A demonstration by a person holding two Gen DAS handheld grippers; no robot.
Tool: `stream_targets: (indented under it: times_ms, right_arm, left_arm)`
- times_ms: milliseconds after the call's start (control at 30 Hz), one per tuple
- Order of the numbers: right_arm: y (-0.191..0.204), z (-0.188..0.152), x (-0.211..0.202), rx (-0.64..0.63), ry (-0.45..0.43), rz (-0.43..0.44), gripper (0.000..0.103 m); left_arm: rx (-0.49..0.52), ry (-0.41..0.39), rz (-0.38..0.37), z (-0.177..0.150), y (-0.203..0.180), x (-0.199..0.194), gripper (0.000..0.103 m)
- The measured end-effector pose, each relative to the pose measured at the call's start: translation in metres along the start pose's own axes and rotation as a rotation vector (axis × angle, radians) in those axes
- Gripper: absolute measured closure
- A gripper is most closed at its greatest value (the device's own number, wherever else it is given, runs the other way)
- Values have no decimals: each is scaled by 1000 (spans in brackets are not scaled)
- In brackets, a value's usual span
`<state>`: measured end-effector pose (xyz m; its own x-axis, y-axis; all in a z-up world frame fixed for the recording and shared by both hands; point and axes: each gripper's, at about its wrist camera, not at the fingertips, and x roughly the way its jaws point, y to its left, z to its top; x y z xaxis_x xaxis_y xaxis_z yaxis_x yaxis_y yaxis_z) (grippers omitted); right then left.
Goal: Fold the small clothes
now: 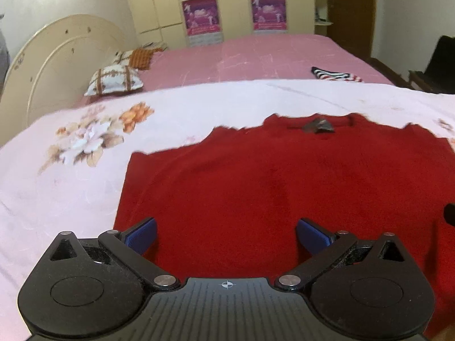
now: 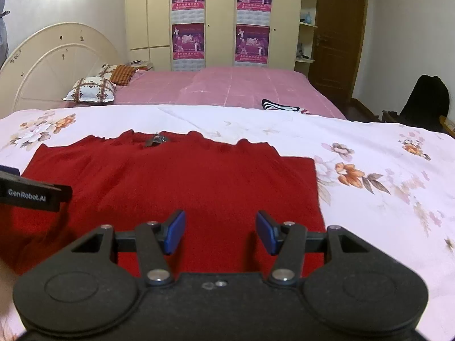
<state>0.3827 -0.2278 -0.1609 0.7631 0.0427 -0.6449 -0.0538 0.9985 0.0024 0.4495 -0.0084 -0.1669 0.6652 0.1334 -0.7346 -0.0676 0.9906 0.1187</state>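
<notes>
A red knitted garment lies flat on a white floral sheet, its neckline with a grey label at the far side. My left gripper is open and empty, its blue pads above the garment's near left part. In the right wrist view the same garment lies flat on the sheet. My right gripper is open and empty above the garment's near right part. The left gripper's black body shows at the left edge of that view.
A striped folded garment lies farther back on the pink bed cover. Pillows sit by the cream headboard at the left. Wardrobes with posters and a brown door stand behind. A dark chair is at the right.
</notes>
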Motion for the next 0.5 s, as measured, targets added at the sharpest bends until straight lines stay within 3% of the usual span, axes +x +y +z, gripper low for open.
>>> stream_targets:
  times_ms: [167, 267, 500]
  right_arm:
    - [7, 1, 18, -25, 18, -6, 47]
    - [5, -5, 32, -62, 58, -41, 40]
    - [5, -1, 12, 3, 21, 20, 40]
  left_arm:
    - [-57, -10, -48, -11, 13, 15, 0]
    - [-65, 11, -64, -8, 17, 12, 0]
    - [-110, 33, -75, -15, 30, -11, 0]
